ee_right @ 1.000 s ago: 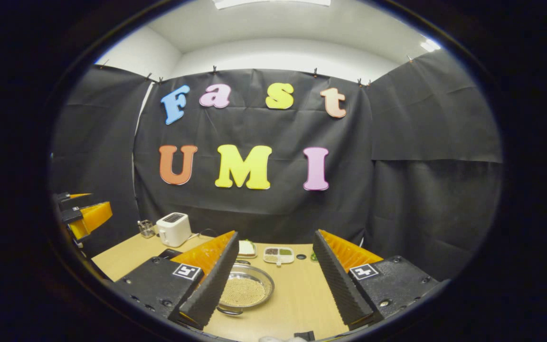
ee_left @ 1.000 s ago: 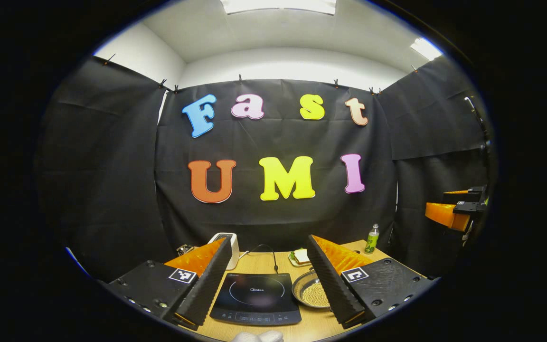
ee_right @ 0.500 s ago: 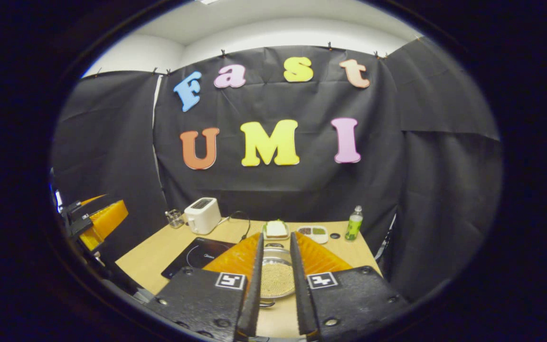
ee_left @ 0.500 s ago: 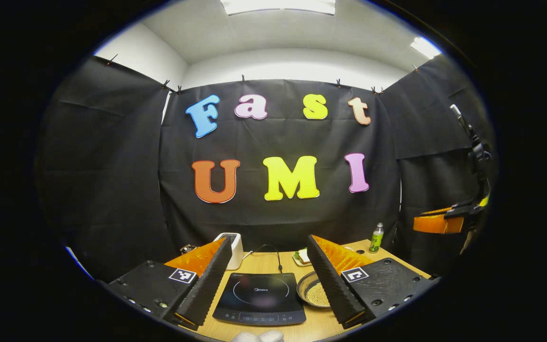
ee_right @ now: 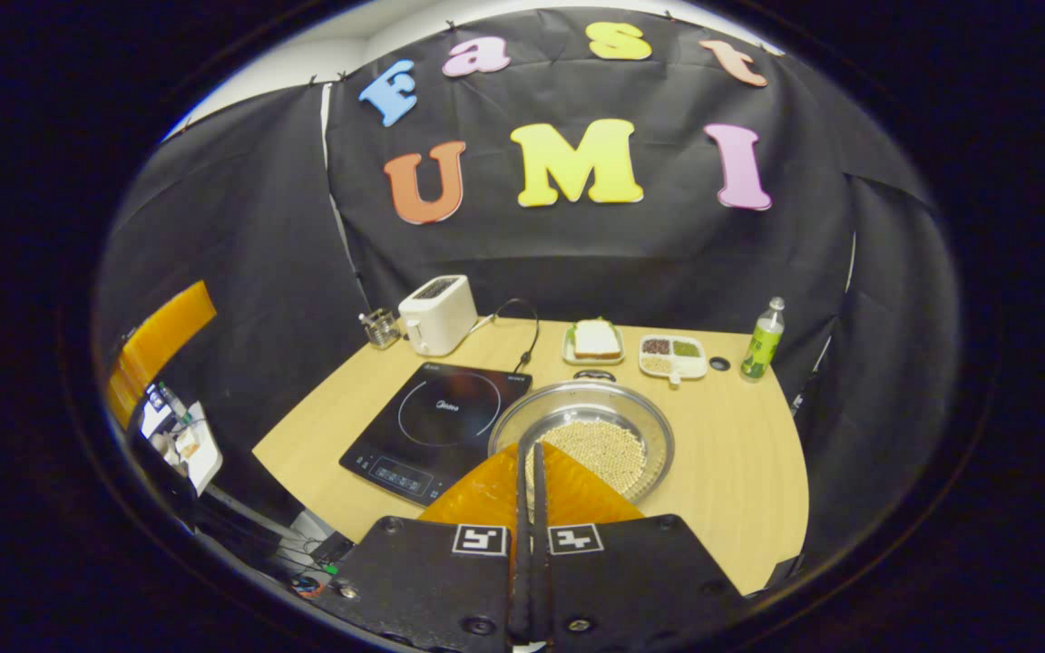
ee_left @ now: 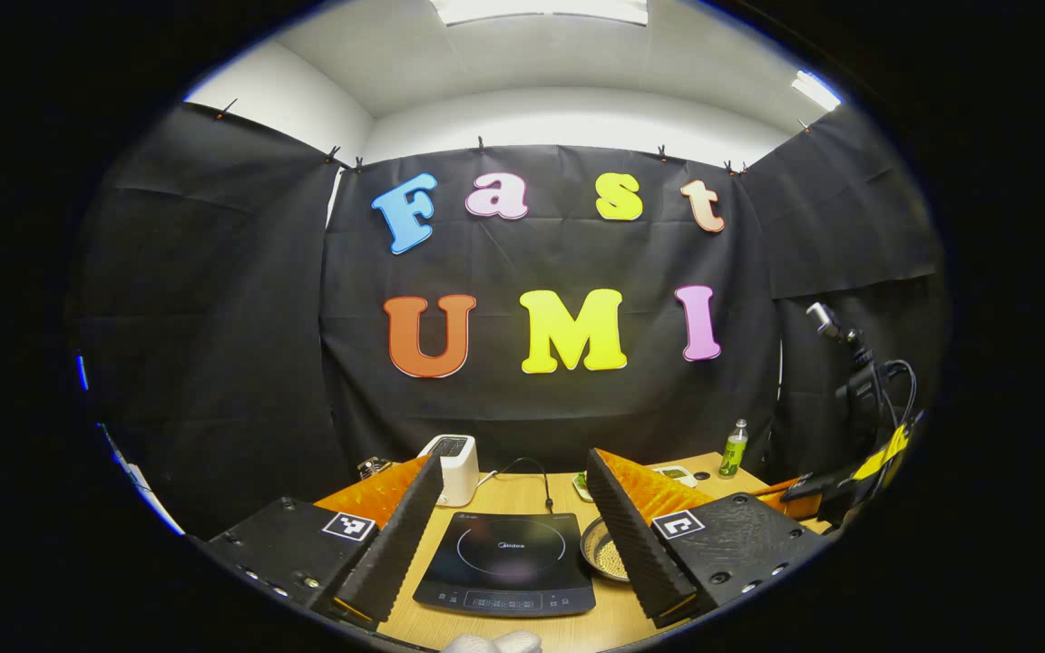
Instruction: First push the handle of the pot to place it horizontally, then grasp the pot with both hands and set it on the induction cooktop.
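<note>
A brand word is sitting in pale print at the centre of the ring on the induction cooktop (ee_left: pixel 507 562), appearing to read "Midea"; in the right gripper view the same word is showing on the induction cooktop (ee_right: pixel 436 415). Nothing else is readable.

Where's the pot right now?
In the right gripper view the pot sits on the table, just right of the induction cooktop and in front of the sandwich plate; the right gripper hovers over its near rim.
</note>
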`<action>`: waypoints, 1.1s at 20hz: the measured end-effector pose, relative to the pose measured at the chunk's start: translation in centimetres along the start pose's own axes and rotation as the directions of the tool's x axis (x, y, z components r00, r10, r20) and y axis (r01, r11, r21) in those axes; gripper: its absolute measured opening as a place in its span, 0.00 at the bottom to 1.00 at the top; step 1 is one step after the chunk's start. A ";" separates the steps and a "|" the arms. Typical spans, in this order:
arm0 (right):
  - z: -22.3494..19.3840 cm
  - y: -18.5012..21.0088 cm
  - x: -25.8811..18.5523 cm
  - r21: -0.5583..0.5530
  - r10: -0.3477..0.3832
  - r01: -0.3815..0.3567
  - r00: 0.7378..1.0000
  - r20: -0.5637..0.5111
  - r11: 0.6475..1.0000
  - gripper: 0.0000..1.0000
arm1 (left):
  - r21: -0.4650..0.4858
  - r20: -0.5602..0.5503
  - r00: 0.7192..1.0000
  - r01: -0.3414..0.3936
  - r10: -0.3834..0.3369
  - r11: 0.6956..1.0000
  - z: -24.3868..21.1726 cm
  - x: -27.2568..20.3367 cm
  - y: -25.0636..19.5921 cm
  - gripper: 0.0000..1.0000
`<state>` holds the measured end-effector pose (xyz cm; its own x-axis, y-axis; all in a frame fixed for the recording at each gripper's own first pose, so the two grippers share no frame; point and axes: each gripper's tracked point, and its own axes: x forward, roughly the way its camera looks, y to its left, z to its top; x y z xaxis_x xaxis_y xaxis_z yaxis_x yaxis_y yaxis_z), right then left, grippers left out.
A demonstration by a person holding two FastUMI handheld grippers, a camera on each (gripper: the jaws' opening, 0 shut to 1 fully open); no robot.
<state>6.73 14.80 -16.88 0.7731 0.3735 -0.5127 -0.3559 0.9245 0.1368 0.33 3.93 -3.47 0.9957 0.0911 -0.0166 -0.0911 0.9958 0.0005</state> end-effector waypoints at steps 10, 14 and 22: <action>-9.7 1.9 8.0 -0.027 0.031 -0.039 0.968 -0.251 0.999 0.04 | -0.011 -0.005 1.000 -0.029 0.029 1.000 -0.8 0.4 1.1 0.95; -12.7 1.7 10.5 -0.013 0.021 -0.026 0.947 -0.320 1.000 0.04 | -0.012 -0.016 1.000 -0.025 0.025 1.000 -1.2 0.9 0.9 0.95; -15.6 1.0 14.0 0.012 0.001 0.004 0.919 -0.394 1.000 0.00 | -0.010 -0.041 0.999 -0.018 0.018 1.000 -2.2 1.8 1.0 0.95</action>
<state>8.98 19.71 -37.15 0.5032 0.3137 -0.8052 -0.3458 0.9270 0.1451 2.00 5.07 -5.70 0.9924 0.1084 -0.0580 -0.1091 0.9940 -0.0090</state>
